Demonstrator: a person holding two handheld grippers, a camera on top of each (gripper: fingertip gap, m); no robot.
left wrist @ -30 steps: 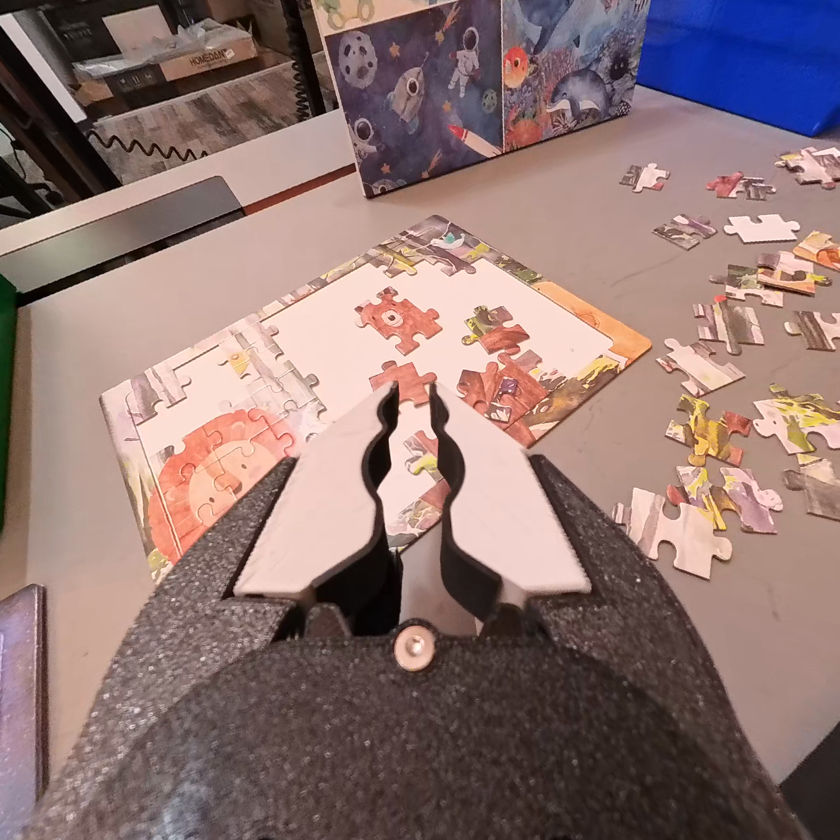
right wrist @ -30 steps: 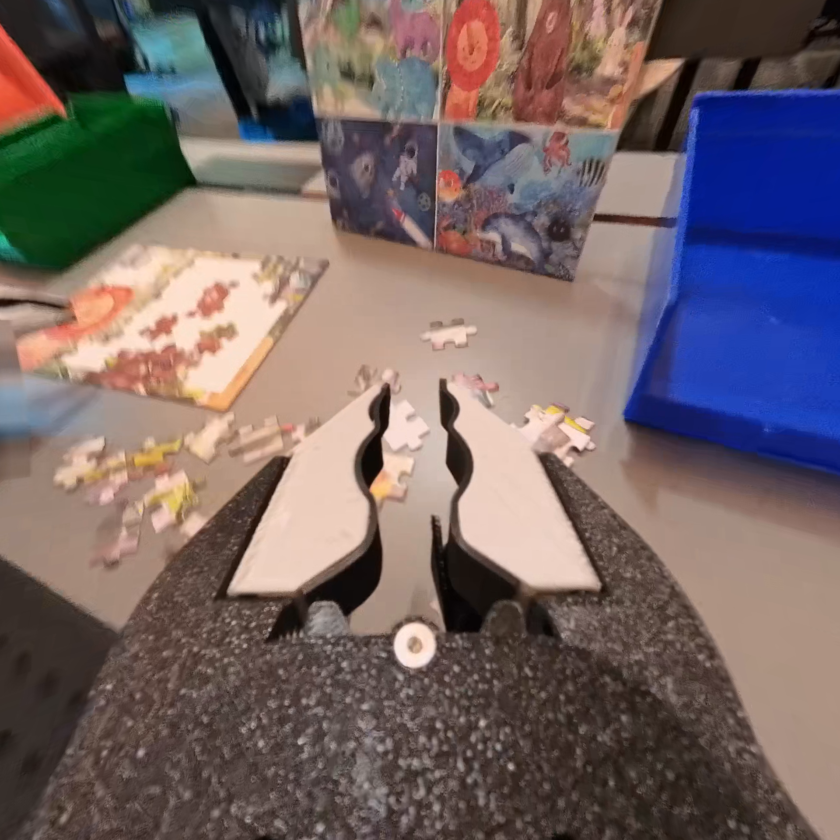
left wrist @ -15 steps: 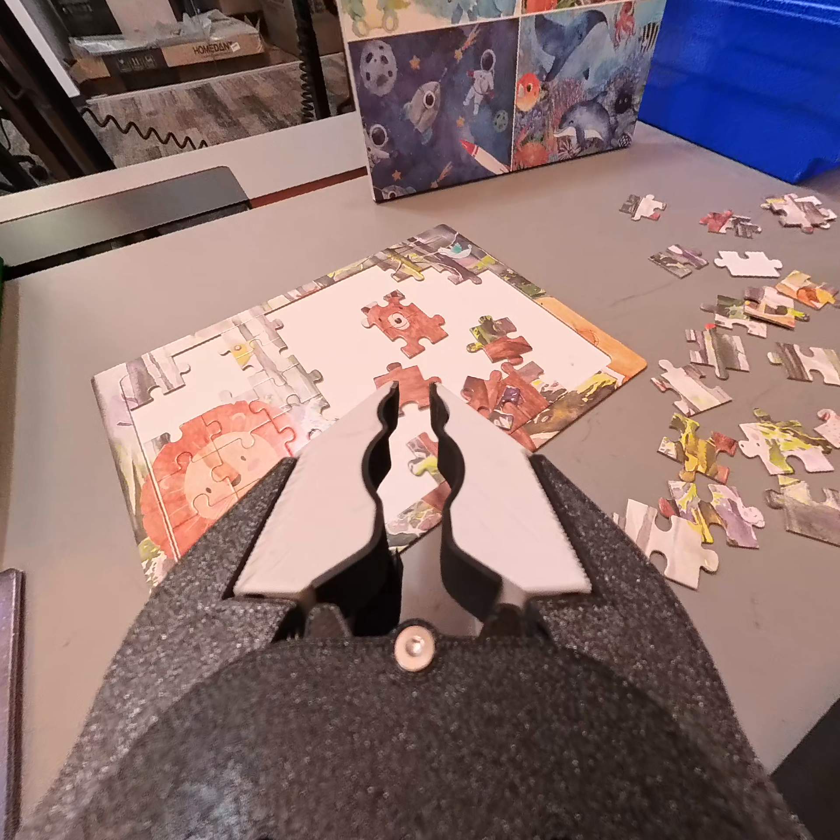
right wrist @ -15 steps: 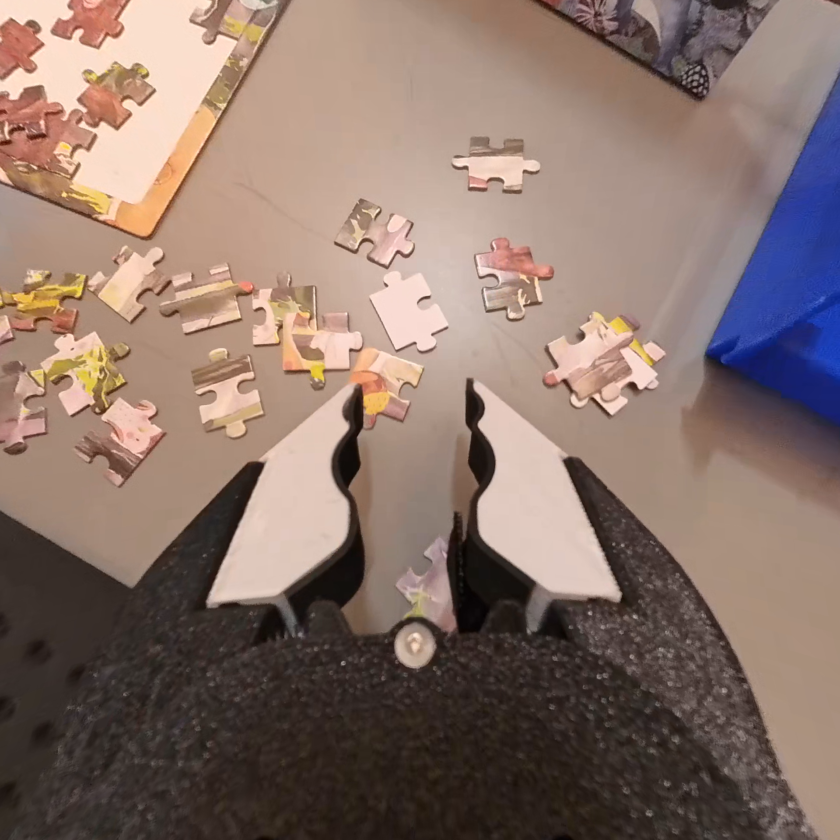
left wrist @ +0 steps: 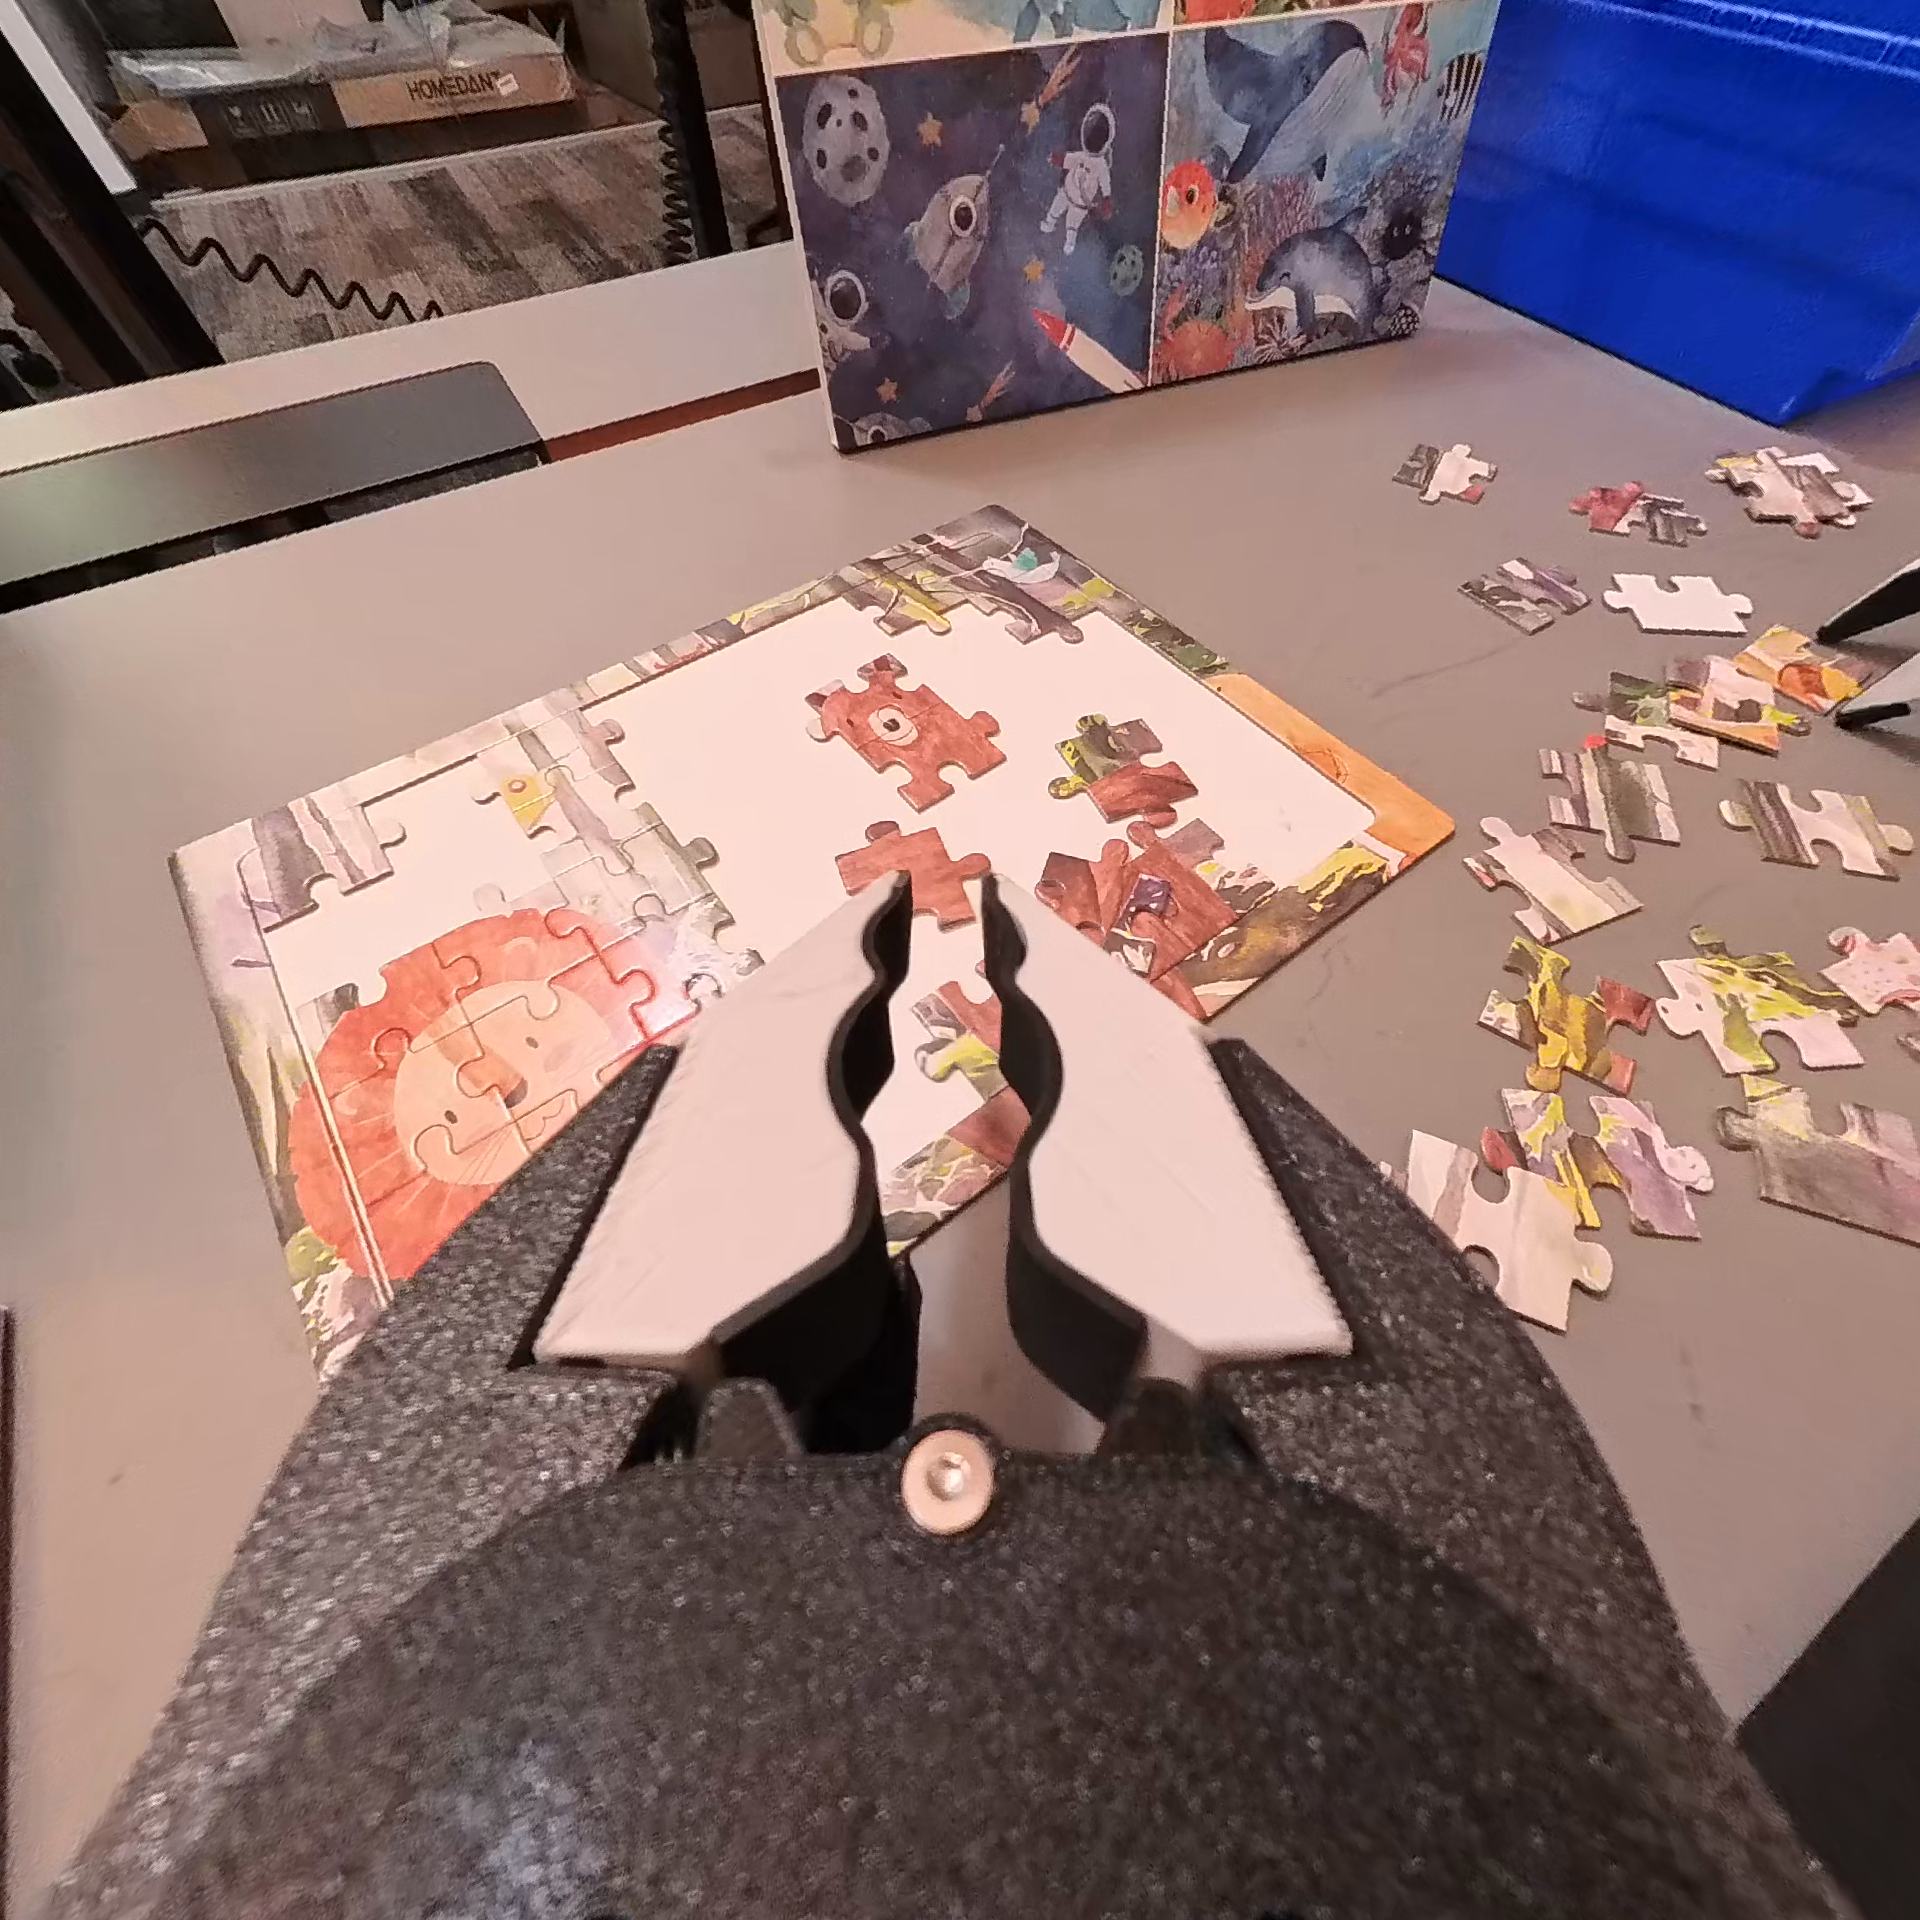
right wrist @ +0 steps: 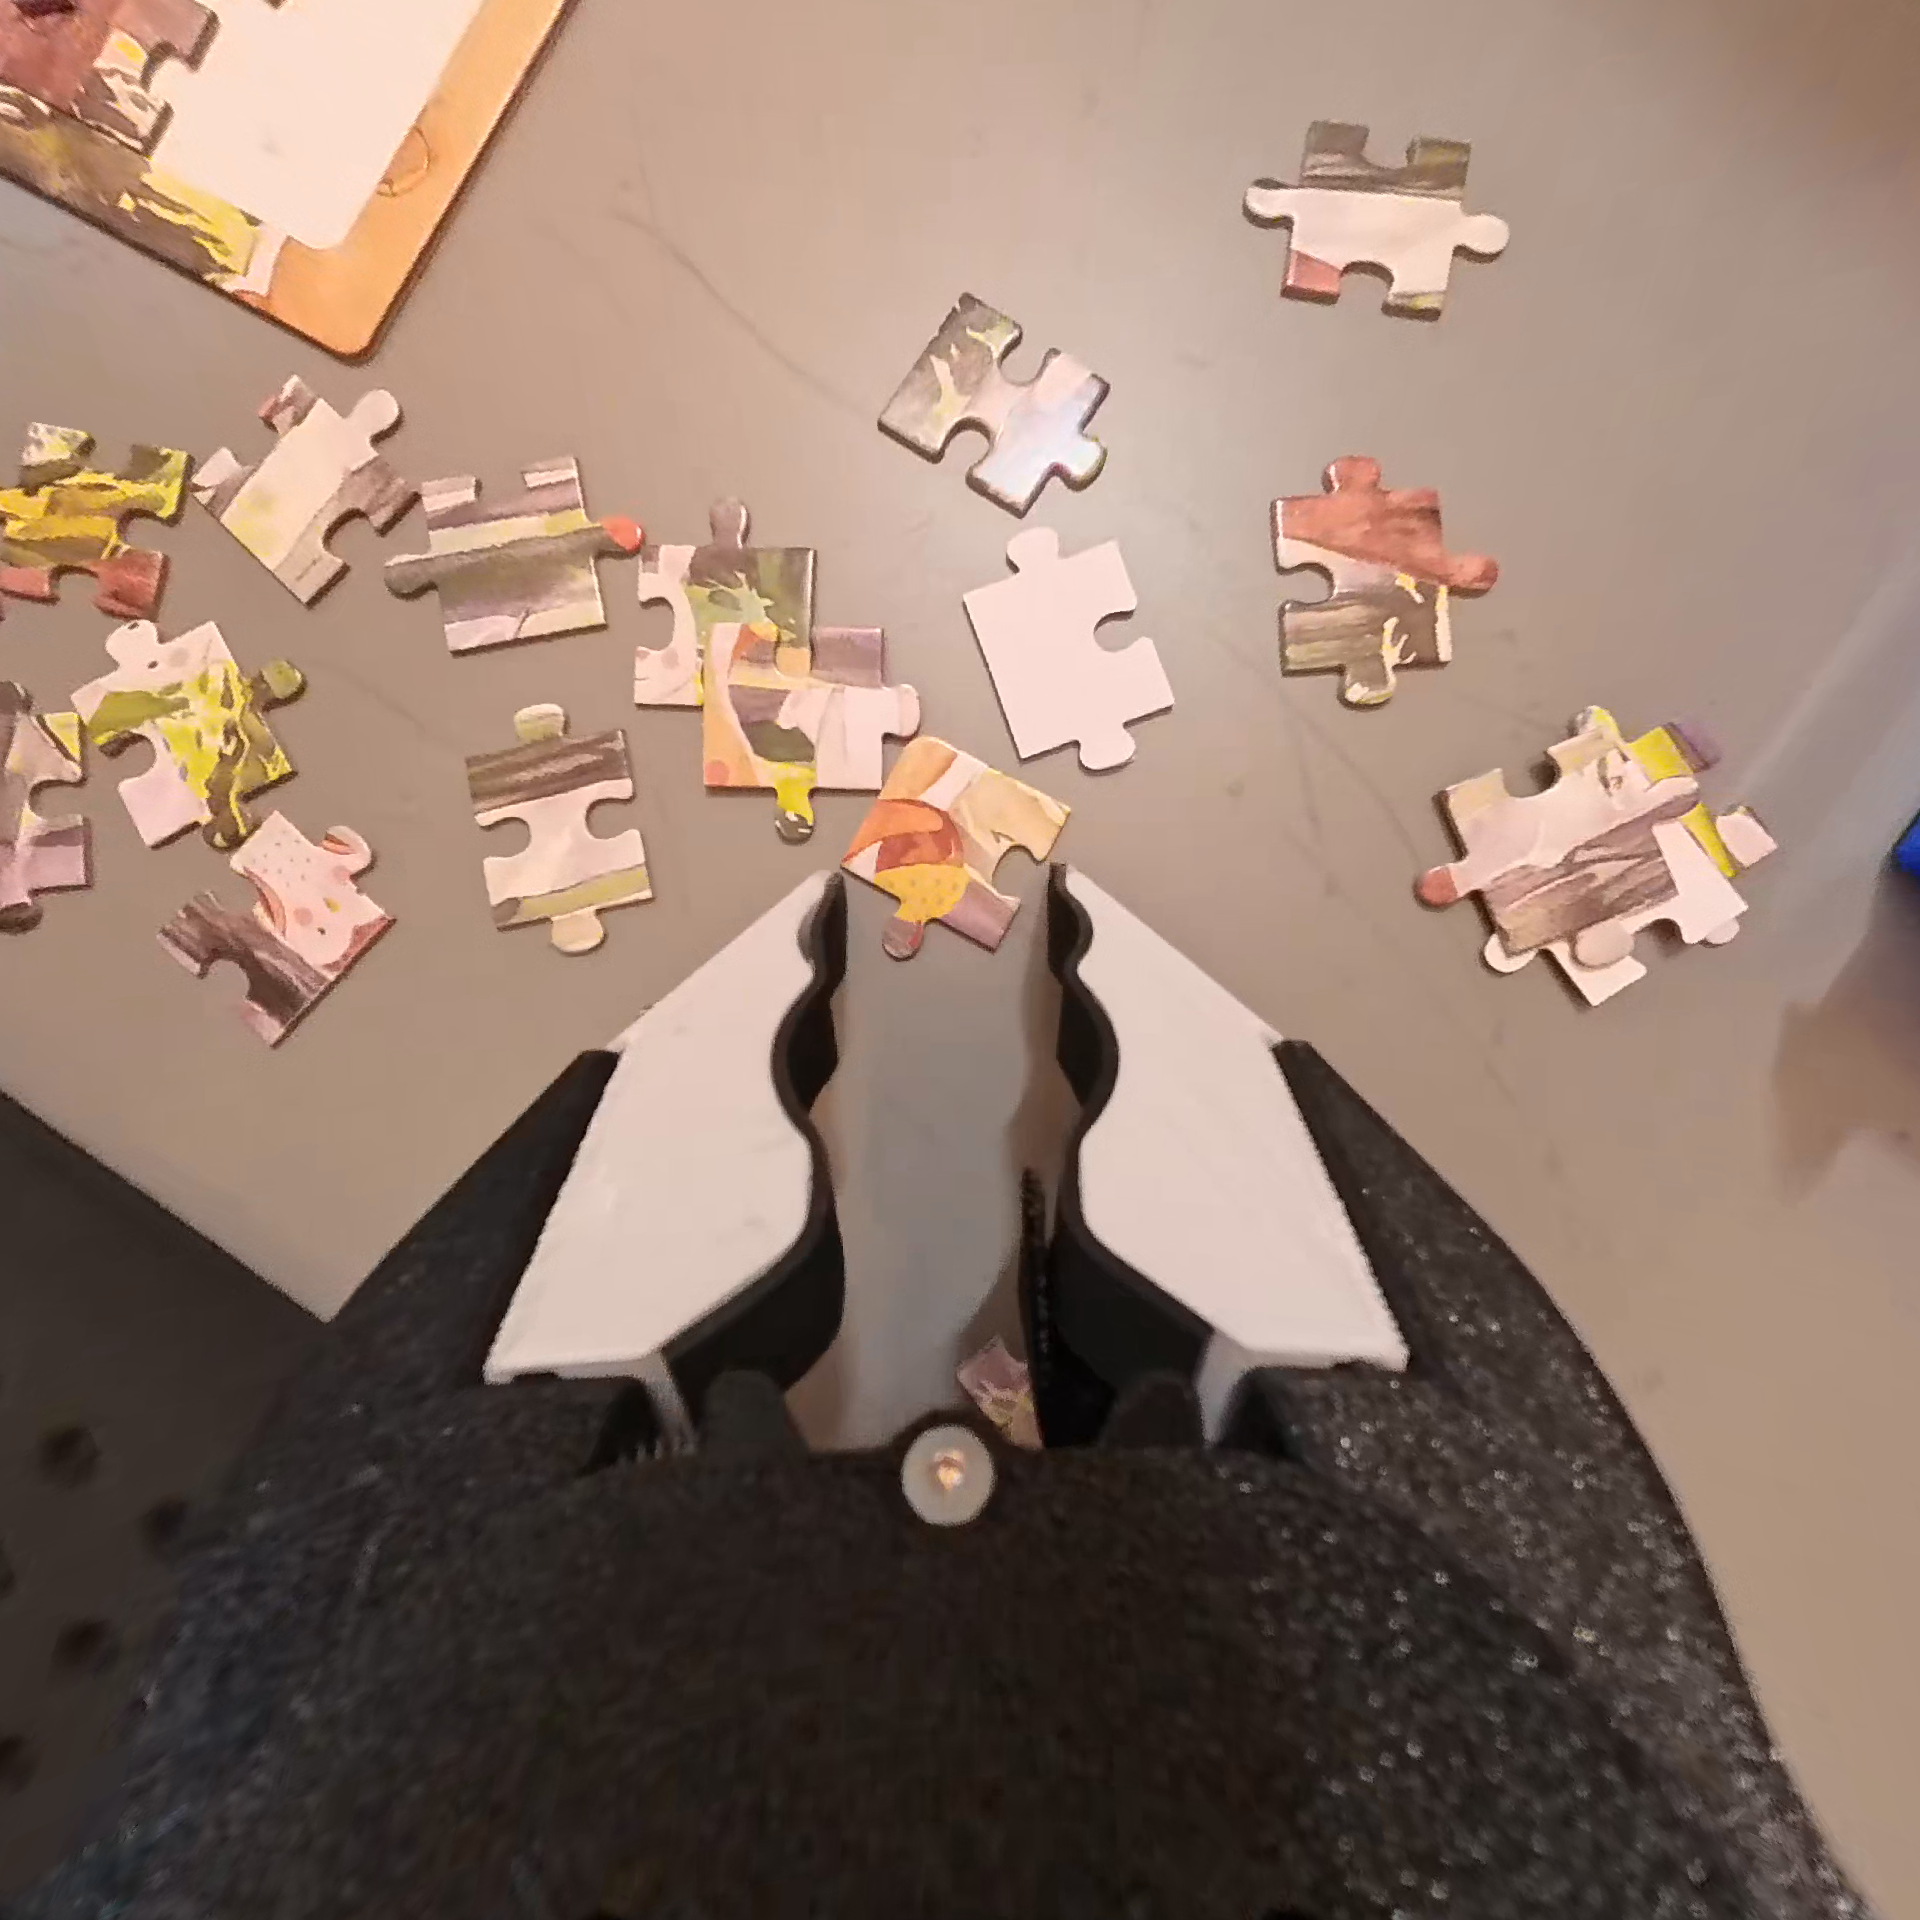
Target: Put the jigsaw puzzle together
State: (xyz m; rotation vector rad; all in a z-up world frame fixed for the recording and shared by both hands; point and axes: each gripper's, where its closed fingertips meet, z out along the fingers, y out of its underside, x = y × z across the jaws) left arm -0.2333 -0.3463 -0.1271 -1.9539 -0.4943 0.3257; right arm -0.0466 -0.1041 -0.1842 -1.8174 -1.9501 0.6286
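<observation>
Left wrist view: the left gripper (left wrist: 945,883), grey fingers on a black speckled body, hangs over the near edge of the rectangular cardboard puzzle tray (left wrist: 1392,821) on the grey table (left wrist: 1143,499). Its jaws stand a narrow gap apart and hold nothing. The tray is partly filled. An orange lion section (left wrist: 468,1049) is assembled at its near left corner. Border pieces run along the far and left edges. On the white centre lie a brown bear-face piece (left wrist: 904,727), a single brown piece (left wrist: 914,857) just beyond the fingertips, and a brown cluster (left wrist: 1132,894) at the right. Behind the tray stands the illustrated puzzle box (left wrist: 1122,208) with space and sea panels; a blue plastic bin (left wrist: 1704,177) sits to its right. Loose pieces (left wrist: 1579,1018) are scattered on the table right of the tray, well apart from it.

Right wrist view: the right gripper (right wrist: 945,883) points down at the scattered pieces, jaws spread wide, gripping nothing. An orange-and-yellow jigsaw piece (right wrist: 945,831) lies flat on the table just ahead of the tips, its near tab reaching between them; contact cannot be told. A white face-down piece (right wrist: 1070,649) lies just beyond it. Two overlapping pieces (right wrist: 769,665) lie to its left. A stacked cluster (right wrist: 1600,852) sits to the right. The tray's orange corner (right wrist: 416,239) shows at upper left.
</observation>
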